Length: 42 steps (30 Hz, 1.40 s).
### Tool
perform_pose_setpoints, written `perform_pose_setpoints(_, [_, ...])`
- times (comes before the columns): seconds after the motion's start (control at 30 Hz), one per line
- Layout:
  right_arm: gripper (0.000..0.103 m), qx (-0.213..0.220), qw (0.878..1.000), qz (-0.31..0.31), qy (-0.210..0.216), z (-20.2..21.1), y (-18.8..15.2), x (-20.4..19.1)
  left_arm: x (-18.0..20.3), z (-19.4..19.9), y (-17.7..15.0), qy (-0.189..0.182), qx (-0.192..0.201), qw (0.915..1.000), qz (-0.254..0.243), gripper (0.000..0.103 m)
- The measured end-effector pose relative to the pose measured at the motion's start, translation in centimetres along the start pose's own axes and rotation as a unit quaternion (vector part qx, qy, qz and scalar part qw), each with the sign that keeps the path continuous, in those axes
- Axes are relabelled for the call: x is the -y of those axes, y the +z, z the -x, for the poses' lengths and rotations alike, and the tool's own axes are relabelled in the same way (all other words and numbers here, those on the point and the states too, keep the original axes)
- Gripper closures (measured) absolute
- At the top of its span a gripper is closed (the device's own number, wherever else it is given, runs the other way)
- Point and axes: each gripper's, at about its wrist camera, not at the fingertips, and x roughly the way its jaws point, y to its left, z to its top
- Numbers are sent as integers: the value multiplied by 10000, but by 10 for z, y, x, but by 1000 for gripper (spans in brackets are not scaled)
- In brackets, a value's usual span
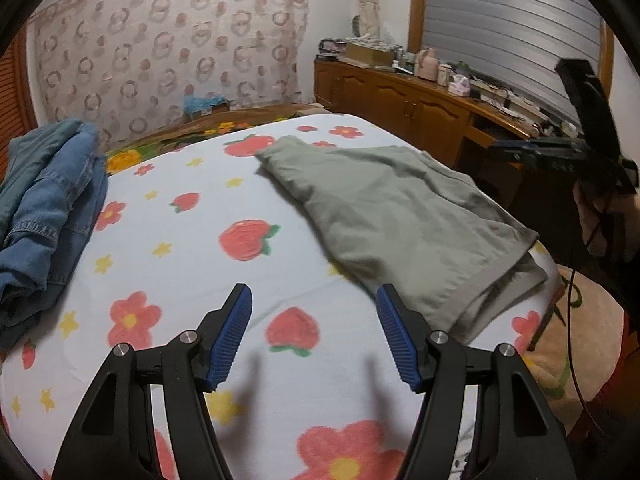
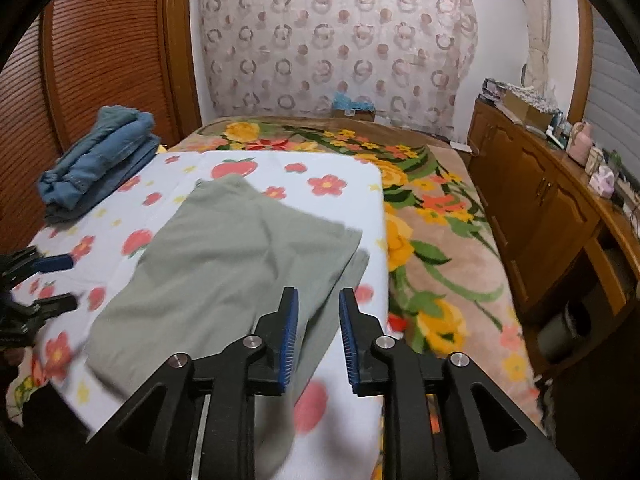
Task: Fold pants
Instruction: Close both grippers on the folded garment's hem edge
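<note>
Grey-green pants point(image 1: 384, 216) lie folded flat on a white sheet printed with strawberries and flowers point(image 1: 180, 248), reaching toward its right edge. My left gripper point(image 1: 314, 292) hovers open over the bare sheet, just left of the pants' near corner, with nothing between its blue pads. In the right wrist view the pants point(image 2: 240, 256) spread out ahead and to the left. My right gripper point(image 2: 318, 292) stands above their right edge with a narrow gap between its pads and no cloth in it. The left gripper point(image 2: 66, 282) shows at the left edge, and a hand point(image 1: 600, 216) holds the right gripper at the far right.
A pile of blue denim clothes point(image 2: 100, 156) sits at the sheet's far left corner. A floral blanket point(image 2: 440, 240) covers the bed to the right of the sheet. A wooden dresser point(image 2: 540, 200) cluttered with small items runs along the right wall, and a patterned curtain hangs behind.
</note>
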Motion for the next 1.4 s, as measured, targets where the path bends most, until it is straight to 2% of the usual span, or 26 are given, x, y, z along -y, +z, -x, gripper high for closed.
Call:
perform_pose_setpoints(0.3, [80, 84, 9997, -132, 192, 31, -36, 7, 23, -2, -2, -161, -73, 9997, -192, 37])
perform_pose_setpoints(0.43, [72, 96, 9996, -136, 222, 32, -43, 5, 31, 4, -2, -213, -43, 9994, -255, 37])
perform_pose_setpoints(0.7, [71, -103, 9989, -338, 293, 32, -61, 5, 51, 9, -5, -395, -27, 9982, -441, 37])
perform_pose_setpoints(0.97, [71, -213, 9969, -666, 359, 24, -64, 4, 65, -9, -15, -441, -323, 9969, -569, 37])
perform_pose_setpoints(1.2, [71, -321, 9964, -722, 320, 25, -65, -4, 59, -14, -13, -355, -352, 9977, -451, 38])
perform_pose_setpoints(1.37, [71, -377, 9965, -669, 333, 26, -65, -7, 60, -15, -11, -556, -367, 9966, -484, 63])
perform_pose_setpoints(1.4, [75, -362, 9967, -643, 334, 27, -65, -8, 62, -14, -10, -578, -352, 9964, -511, 67])
